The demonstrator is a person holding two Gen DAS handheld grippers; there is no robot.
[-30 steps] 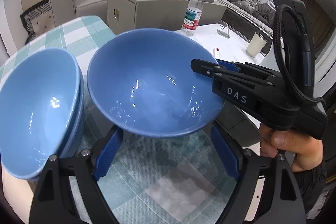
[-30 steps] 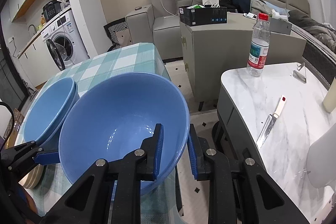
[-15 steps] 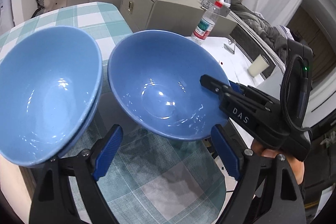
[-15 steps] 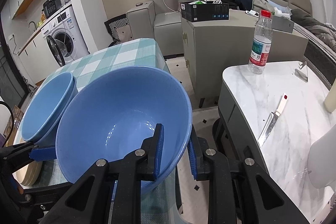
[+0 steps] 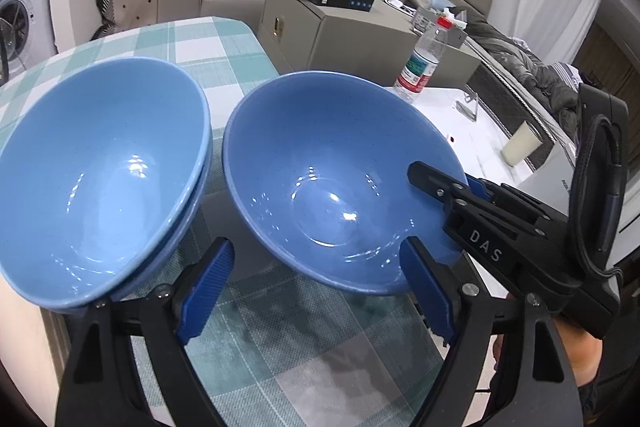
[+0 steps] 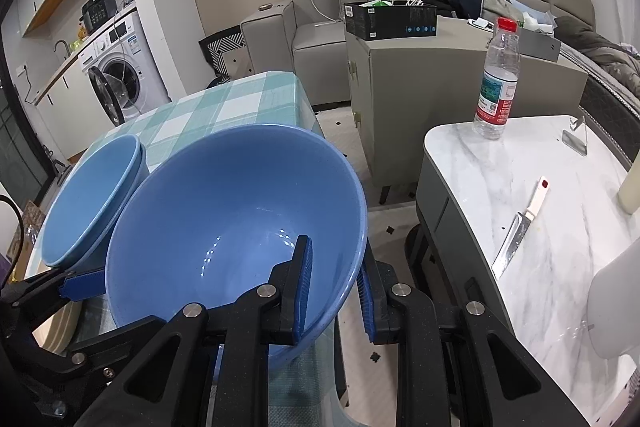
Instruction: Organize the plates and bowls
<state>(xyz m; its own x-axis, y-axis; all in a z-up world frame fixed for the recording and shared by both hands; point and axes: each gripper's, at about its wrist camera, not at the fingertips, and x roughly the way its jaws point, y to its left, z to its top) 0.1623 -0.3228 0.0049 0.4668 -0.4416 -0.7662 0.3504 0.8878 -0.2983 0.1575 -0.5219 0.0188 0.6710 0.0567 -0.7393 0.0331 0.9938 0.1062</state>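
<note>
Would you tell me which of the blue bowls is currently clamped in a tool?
The single bowl on the right: the right tool pinches its rim. The stacked bowls sit ungripped.

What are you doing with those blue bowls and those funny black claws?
A person is sorting bowls with a gripper in each hand. The right gripper is clamped on the rim of a big glossy blue bowl, holding it above the teal checked tablecloth. The left gripper hangs open below that bowl, holding nothing. Beside it sits a stack of matching blue bowls.
</note>
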